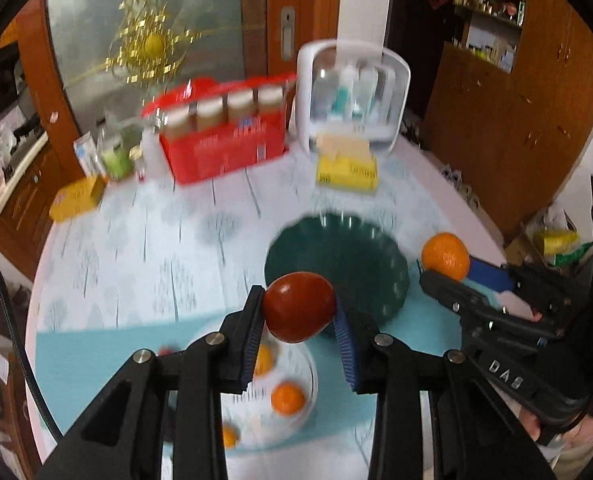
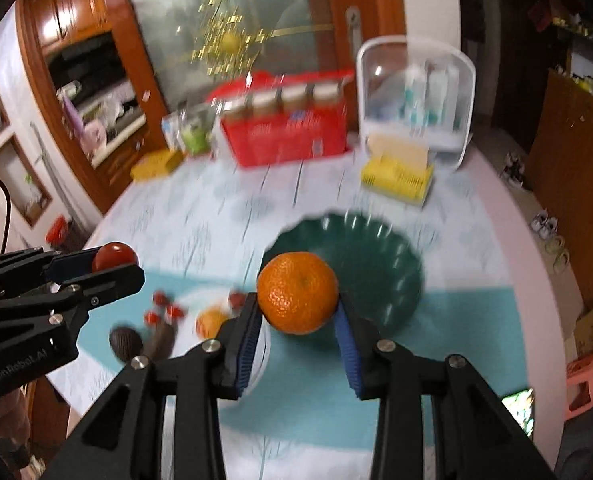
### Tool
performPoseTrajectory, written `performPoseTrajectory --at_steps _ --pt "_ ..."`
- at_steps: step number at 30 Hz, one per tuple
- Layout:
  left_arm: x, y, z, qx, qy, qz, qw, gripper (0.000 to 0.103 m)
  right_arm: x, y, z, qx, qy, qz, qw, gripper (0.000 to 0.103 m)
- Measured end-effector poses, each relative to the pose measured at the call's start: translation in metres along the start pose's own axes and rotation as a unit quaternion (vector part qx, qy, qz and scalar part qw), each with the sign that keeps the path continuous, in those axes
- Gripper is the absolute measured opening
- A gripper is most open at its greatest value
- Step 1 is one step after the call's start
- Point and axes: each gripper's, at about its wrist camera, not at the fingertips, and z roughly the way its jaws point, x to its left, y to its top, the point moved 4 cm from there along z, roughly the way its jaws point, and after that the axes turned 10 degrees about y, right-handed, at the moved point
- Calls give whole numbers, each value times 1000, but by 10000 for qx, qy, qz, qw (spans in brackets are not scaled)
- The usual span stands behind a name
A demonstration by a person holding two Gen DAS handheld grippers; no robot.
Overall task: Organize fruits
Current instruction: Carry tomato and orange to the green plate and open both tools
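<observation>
Holding a tomato (image 1: pixel 299 306) clamped in my left tool (image 1: pixel 299 320), orange (image 2: pixel 297 297) clamped in right tool (image 2: pixel 299 320), both above the green plate (image 1: pixel 372 256).

A dark red fruit (image 1: pixel 299 306), a bright orange mandarin (image 2: pixel 297 292), a dark green scalloped plate (image 1: pixel 360 256) and a pale tree-patterned surface (image 1: pixel 144 240).

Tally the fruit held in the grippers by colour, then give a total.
Red: 1, the red fruit in the left gripper.
Orange: 1, the orange in the right gripper.
Total: 2 held. Fruit left on the clear plate is too blurred to count.
</observation>
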Motion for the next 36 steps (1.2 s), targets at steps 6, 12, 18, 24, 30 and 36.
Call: performPoseTrajectory --at_steps 6,12,18,24,30,36 --pt "-16 42 51 55 -16 212 9998 33 -32 28 38 4 -359 244 9991 37" --pt "-39 42 150 655 -242 386 9968 32 -72 7 109 566 -668 676 9939 38" --pt "-64 18 233 1260 -420 746 9883 32 -97 -30 165 1143 -777 885 9864 38" --pt "-75 1 275 1564 -549 938 9817 33 -104 -50 188 1401 -870 917 9820 39" --pt "-79 -14 295 1792 -552 1098 9761 37 -102 -58 202 1555 -1010 788 9795 41" --pt "-77 -13 287 1596 -524 1126 9793 77 -97 -62 203 1565 -990 709 9801 58"
